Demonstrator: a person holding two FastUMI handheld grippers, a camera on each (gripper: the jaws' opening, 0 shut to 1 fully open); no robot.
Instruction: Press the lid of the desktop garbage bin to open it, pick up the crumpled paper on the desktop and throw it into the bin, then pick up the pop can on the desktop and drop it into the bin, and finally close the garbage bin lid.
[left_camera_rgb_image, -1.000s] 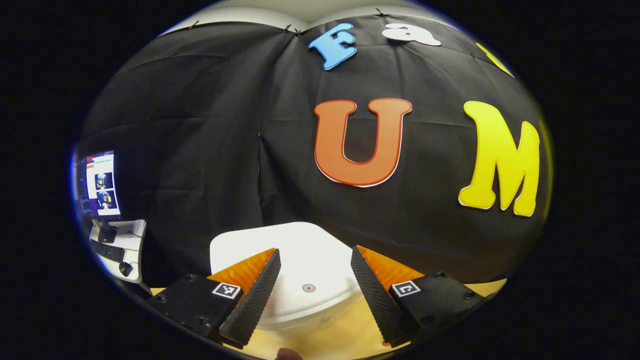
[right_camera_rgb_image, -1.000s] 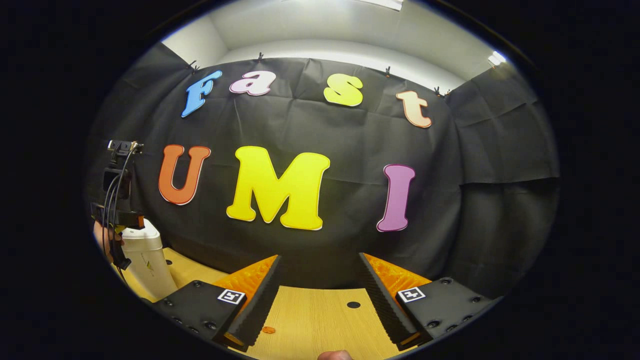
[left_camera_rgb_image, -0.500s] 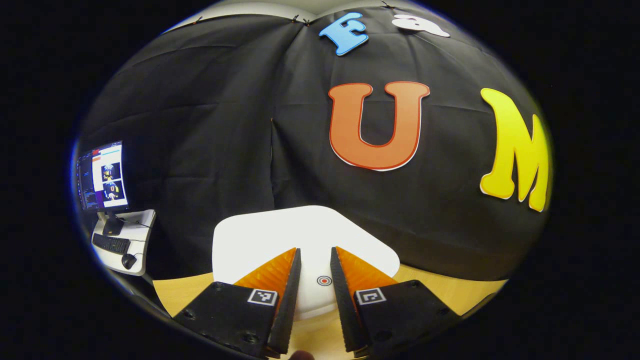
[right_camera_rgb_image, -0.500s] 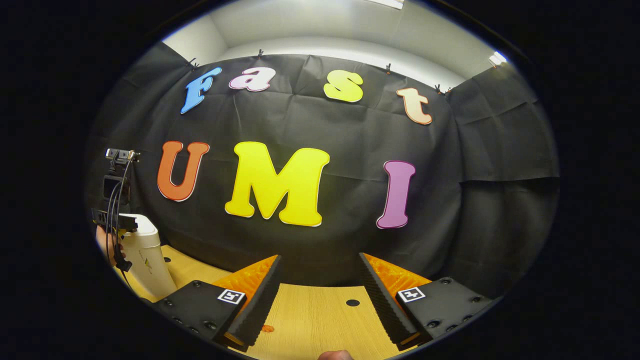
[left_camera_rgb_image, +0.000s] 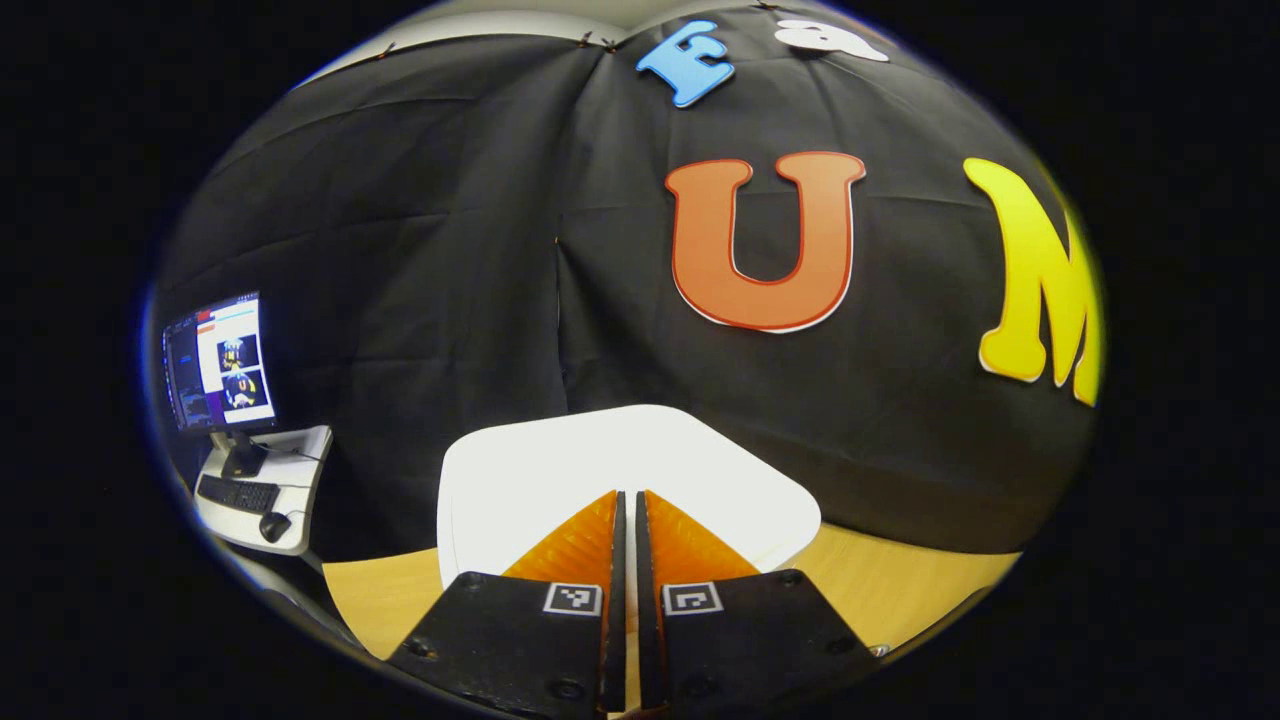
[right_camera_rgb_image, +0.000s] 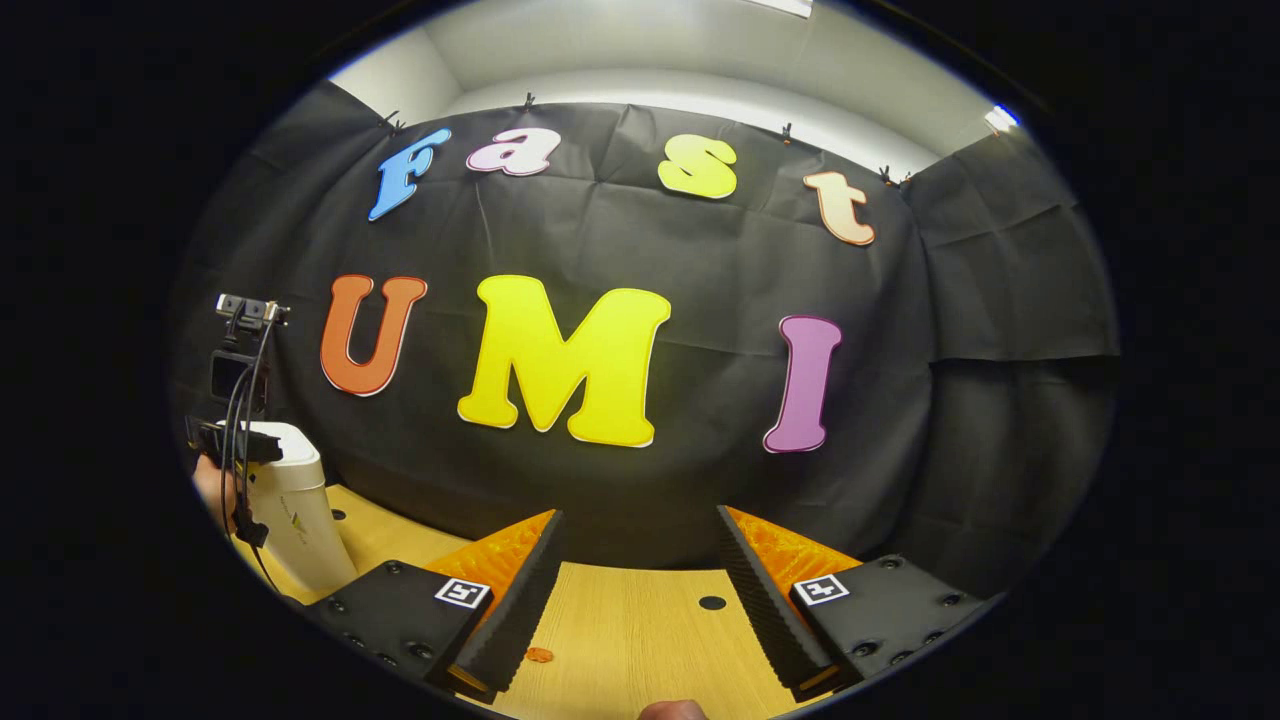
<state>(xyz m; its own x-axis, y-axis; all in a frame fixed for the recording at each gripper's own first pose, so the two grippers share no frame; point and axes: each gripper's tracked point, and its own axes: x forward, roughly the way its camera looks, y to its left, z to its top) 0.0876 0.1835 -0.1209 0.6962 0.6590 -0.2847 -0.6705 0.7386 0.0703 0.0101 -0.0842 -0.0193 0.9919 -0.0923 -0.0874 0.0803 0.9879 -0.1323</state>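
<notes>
The white garbage bin's lid (left_camera_rgb_image: 540, 470) lies just under my left gripper (left_camera_rgb_image: 628, 496), whose fingers are shut together with nothing between them; their tips point at the lid's middle and cover it. In the right gripper view the bin (right_camera_rgb_image: 300, 515) stands at the far left on the wooden table (right_camera_rgb_image: 640, 630). The left gripper (right_camera_rgb_image: 235, 440) sits on its top, held by a hand (right_camera_rgb_image: 208, 485). My right gripper (right_camera_rgb_image: 638, 515) hangs open over the bare table, nothing between its fingers.
A small orange scrap (right_camera_rgb_image: 538, 655) and a round hole (right_camera_rgb_image: 712, 603) mark the tabletop near the right gripper. Beyond the table's left end stands a side desk (left_camera_rgb_image: 290, 465) with a monitor (left_camera_rgb_image: 220, 360) and keyboard. Black cloth walls the table's far side.
My left gripper's fingers have closed from wide apart to shut and moved forward and down over the lid, hiding its red dot. The right gripper has barely moved.
</notes>
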